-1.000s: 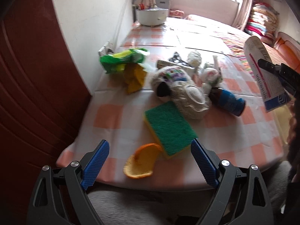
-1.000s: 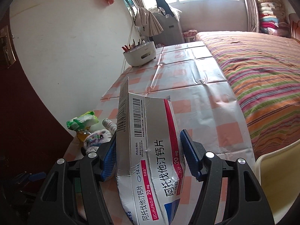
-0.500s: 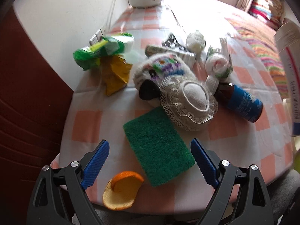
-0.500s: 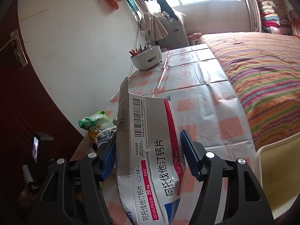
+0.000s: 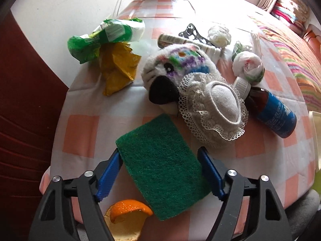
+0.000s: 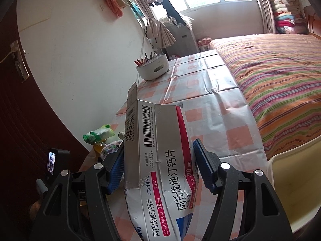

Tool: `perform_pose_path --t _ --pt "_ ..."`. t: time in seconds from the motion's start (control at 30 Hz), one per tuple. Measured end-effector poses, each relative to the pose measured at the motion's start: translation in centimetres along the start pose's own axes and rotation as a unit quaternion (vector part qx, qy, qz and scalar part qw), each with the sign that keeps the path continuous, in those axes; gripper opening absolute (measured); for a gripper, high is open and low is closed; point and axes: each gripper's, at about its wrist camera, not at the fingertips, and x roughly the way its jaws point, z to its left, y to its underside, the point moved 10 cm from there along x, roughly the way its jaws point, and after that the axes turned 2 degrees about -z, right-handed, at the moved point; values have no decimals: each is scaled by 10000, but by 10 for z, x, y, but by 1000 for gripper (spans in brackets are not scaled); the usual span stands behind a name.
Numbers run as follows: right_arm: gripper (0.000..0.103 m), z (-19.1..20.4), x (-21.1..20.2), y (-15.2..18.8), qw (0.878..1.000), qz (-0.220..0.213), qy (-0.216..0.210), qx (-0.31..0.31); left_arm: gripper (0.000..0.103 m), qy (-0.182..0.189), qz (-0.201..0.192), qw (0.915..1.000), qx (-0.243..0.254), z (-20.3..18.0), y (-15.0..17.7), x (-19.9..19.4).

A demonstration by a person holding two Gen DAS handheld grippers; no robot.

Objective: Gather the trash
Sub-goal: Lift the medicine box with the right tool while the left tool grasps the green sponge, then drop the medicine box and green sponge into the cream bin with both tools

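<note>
Closing around the sponge (image 5: 160, 164), your left tool (image 5: 160, 166) has its blue pads on either side of the green pad, the left pad at its edge and the right one just beside it; no firm squeeze shows yet. The sponge lies flat on the checked table (image 5: 80, 132), near its front edge, with an orange peel (image 5: 128, 217) just below it between the tool's arms. Beyond the sponge sits a plush toy (image 5: 180, 70) with a lace-trimmed hat (image 5: 216, 108), touching the sponge's far corner. A brown bottle (image 5: 272, 112) with a blue label lies on its side to the right, a yellow wrapper (image 5: 118, 68) and a green bag (image 5: 104, 36) to the left, and wads of tissue (image 5: 248, 66) farther back.

Your right tool (image 6: 158, 154) is pinching a flattened medicine box (image 6: 160, 160), held above the table, with a bed (image 6: 280, 76) to the right.
</note>
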Motion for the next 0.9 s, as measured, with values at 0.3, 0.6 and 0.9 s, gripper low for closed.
perform_pose_path --t 0.3,0.6,0.9 --pt "63 -11 -6 -10 9997 -186 114 -106 68 -250 -677 9974 69 8 -13 -25" --pt "63 -40 -40 -34 9935 -867 616 -406 68 -31 -1472 9889 181 -25 -30 -70" --pt "63 -106 -88 -38 9809 -1461 1285 -88 68 784 -2026 9715 949 -124 -38 -106"
